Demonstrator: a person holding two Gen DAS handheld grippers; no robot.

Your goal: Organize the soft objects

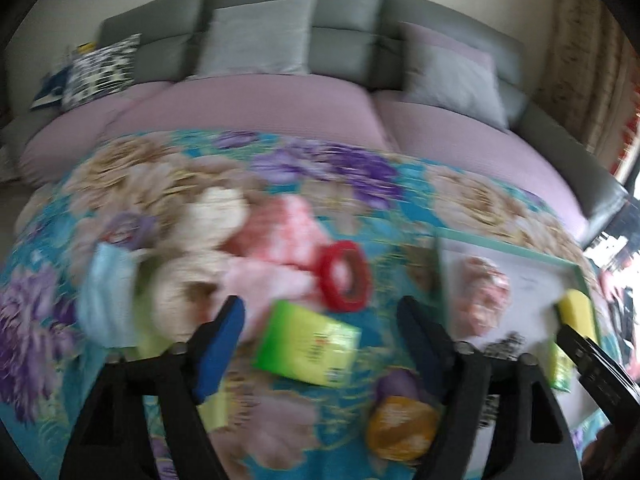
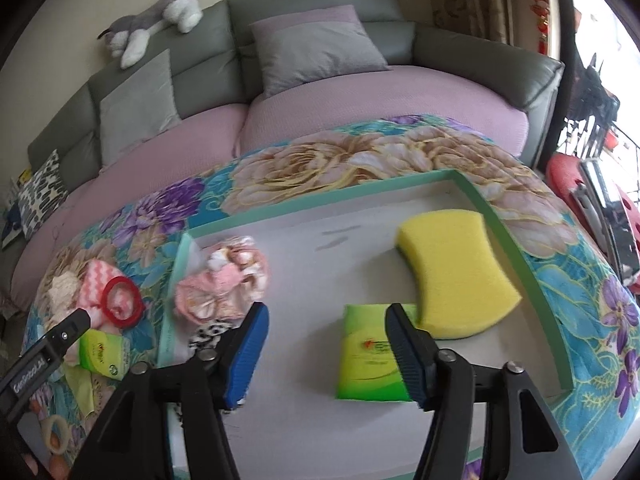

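In the blurred left wrist view my left gripper (image 1: 322,312) hangs open over the floral blanket, above a green tissue pack (image 1: 308,344) that it does not touch. Beyond it lie a red ring (image 1: 344,276), pink cloth (image 1: 276,240), cream yarn balls (image 1: 188,288) and a light blue mask (image 1: 106,296). My right gripper (image 2: 326,312) stands open over the green-rimmed tray (image 2: 320,196). In the tray lie a second green pack (image 2: 368,356) by its right finger, a yellow sponge (image 2: 452,272), a pink cloth bundle (image 2: 224,284) and a black-and-white cloth (image 2: 210,334).
A grey sofa (image 2: 320,12) with a pink cover and several cushions runs behind the blanket, and a plush dog (image 2: 152,24) lies on its backrest. An orange soft item (image 1: 400,428) sits near the blanket's front. Red furniture (image 2: 576,184) stands at the right.
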